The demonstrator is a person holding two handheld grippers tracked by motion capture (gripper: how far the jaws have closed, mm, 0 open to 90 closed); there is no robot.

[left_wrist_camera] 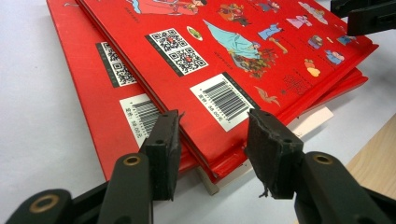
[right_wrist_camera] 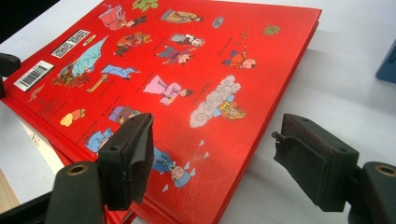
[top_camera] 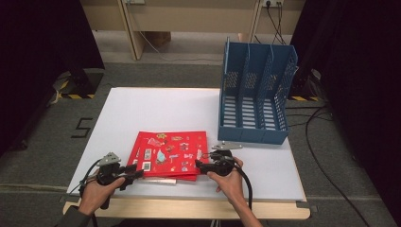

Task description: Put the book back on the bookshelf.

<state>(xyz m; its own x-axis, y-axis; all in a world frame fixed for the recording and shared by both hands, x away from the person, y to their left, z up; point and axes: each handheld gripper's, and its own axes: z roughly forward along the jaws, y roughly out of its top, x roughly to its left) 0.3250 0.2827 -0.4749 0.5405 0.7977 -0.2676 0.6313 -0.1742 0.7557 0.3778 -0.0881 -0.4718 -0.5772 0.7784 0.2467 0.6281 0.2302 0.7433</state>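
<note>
A person at a white table [top_camera: 142, 109] works two hand-held grippers at opposite ends of a stack of red picture books [top_camera: 169, 155] lying flat near the table's front edge. The left gripper [top_camera: 135, 174] sits at the stack's near left corner; in the left gripper view its jaws straddle the books' corner [left_wrist_camera: 215, 154], pads drawn in against the red covers beside a white barcode label [left_wrist_camera: 223, 100], so it appears clamped on the stack. The right gripper [top_camera: 201, 165] sits at the stack's right edge; in the right gripper view its jaws stand wide apart, one pad over the top cover [right_wrist_camera: 187, 88] and the other out over bare table, gripping nothing. The top book lies slightly askew on the one beneath, whose own barcode and QR squares peek out at the left, and a pale, thin book [left_wrist_camera: 317, 122] juts from under the red ones. Well beyond the stack, at the table's far right, stands a blue slotted file rack [top_camera: 255, 90], upright and apart from the books.
</note>
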